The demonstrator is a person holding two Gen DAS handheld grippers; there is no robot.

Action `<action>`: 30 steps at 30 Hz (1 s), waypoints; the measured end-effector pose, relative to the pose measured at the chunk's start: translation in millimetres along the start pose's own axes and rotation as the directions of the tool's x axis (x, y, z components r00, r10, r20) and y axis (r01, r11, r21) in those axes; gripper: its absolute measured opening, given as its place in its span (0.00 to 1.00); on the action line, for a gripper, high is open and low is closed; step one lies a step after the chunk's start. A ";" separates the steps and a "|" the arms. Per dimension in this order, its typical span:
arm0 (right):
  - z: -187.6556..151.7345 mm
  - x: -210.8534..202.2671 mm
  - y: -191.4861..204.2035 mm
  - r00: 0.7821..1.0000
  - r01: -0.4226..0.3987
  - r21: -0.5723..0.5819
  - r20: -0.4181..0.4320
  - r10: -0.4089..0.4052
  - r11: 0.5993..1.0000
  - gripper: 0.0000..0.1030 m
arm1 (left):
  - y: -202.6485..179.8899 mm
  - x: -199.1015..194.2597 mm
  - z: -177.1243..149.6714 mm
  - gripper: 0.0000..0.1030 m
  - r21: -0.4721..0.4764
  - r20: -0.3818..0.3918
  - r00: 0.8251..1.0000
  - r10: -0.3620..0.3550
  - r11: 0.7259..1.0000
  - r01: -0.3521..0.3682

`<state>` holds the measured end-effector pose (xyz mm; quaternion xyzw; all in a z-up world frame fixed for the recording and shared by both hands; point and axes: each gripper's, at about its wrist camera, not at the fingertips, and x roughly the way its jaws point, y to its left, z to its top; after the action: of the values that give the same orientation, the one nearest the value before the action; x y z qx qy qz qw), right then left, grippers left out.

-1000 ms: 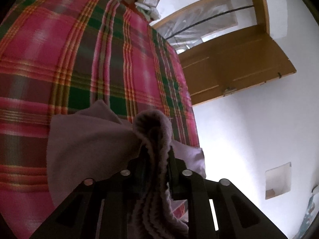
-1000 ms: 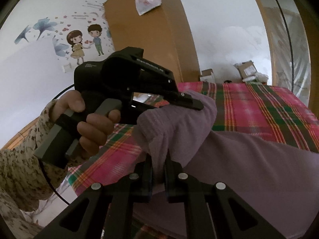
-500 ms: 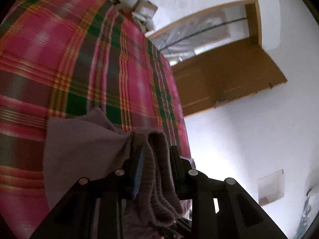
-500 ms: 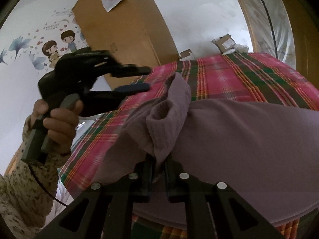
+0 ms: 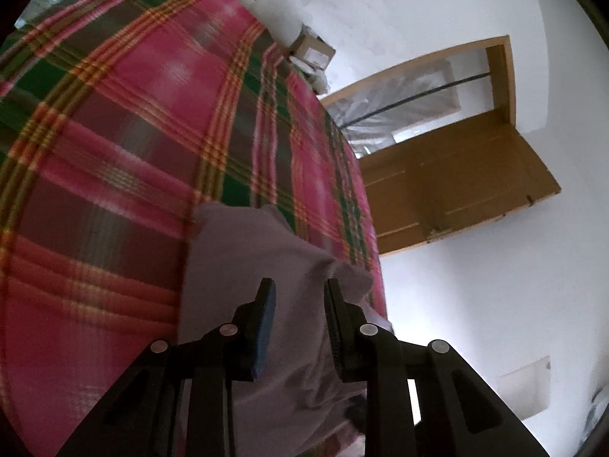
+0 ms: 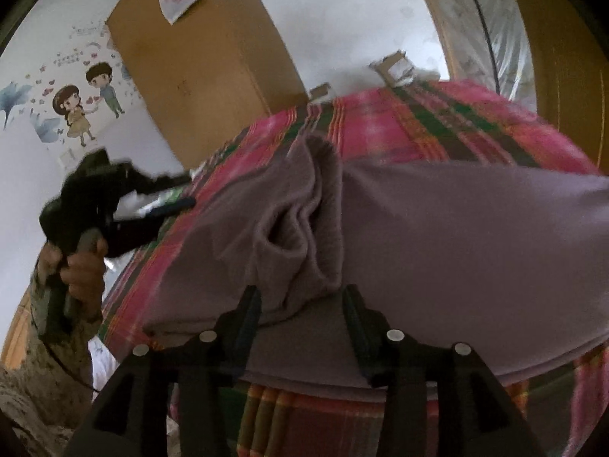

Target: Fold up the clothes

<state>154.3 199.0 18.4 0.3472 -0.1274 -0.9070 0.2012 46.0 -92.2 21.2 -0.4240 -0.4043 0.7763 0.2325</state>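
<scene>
Mauve garment (image 6: 437, 236) lying on the plaid bedspread (image 5: 125, 144), doubled over once, with a bunched ridge at the fold. Left gripper (image 5: 298, 297) and right gripper (image 6: 302, 301): jaws apart, gripping nothing. Further folds and smoothing apparently remain

Left gripper (image 5: 297, 301): black frame, two flat black fingers, a blue pad (image 5: 266, 327) on the inner face of one, four round silver screws across the angular arms. Right gripper (image 6: 302, 306): the same black frame with four silver screws. Seen from the right wrist view, the left hand (image 6: 82, 266) wraps a grey handle on a bulky black body trailing a thin black cable, and the sleeve (image 6: 26, 388) is pale with a small dark floral print.
</scene>
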 end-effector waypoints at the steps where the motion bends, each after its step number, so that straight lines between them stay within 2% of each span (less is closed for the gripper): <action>1: 2.9 -2.3 0.3 1.000 0.001 -0.005 0.012 -0.001 1.000 0.47 | 0.6 -2.8 -2.2 0.25 0.009 0.008 1.000 0.009 1.000 -0.009; 5: 23.1 10.5 0.6 1.000 -0.022 -0.040 -0.008 0.022 0.999 0.48 | 3.9 -11.8 -13.1 0.25 0.036 0.014 0.999 0.029 0.999 -0.030; 11: 45.2 41.1 -8.7 0.991 -0.108 0.034 -0.080 0.111 0.994 0.52 | 9.8 -15.0 -28.5 0.25 0.061 0.000 0.997 0.075 0.995 -0.074; 18: 54.4 71.0 -8.9 0.987 -0.032 0.050 -0.154 0.039 0.998 0.52 | 16.9 -11.7 -34.8 0.25 0.056 -0.016 0.995 0.095 0.994 -0.094; 21: 49.5 69.2 -9.5 0.988 -0.024 0.066 -0.150 0.034 0.998 0.52 | 17.5 -11.3 -36.2 0.25 0.059 -0.017 0.995 0.100 0.993 -0.099; 24: 47.9 57.5 -13.3 0.993 0.033 0.082 -0.117 -0.024 0.996 0.52 | 17.6 -11.9 -37.3 0.25 0.055 -0.017 0.994 0.105 0.993 -0.104; 30: 46.3 64.0 -22.8 0.989 -0.006 0.142 -0.147 0.027 0.990 0.54 | 21.1 -9.2 -40.4 0.25 0.060 -0.039 0.993 0.111 0.992 -0.108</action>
<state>73.1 194.4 6.5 0.4261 -0.1791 -0.8656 0.1926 84.7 -93.3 -4.5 -0.4548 -0.3531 0.7902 0.2101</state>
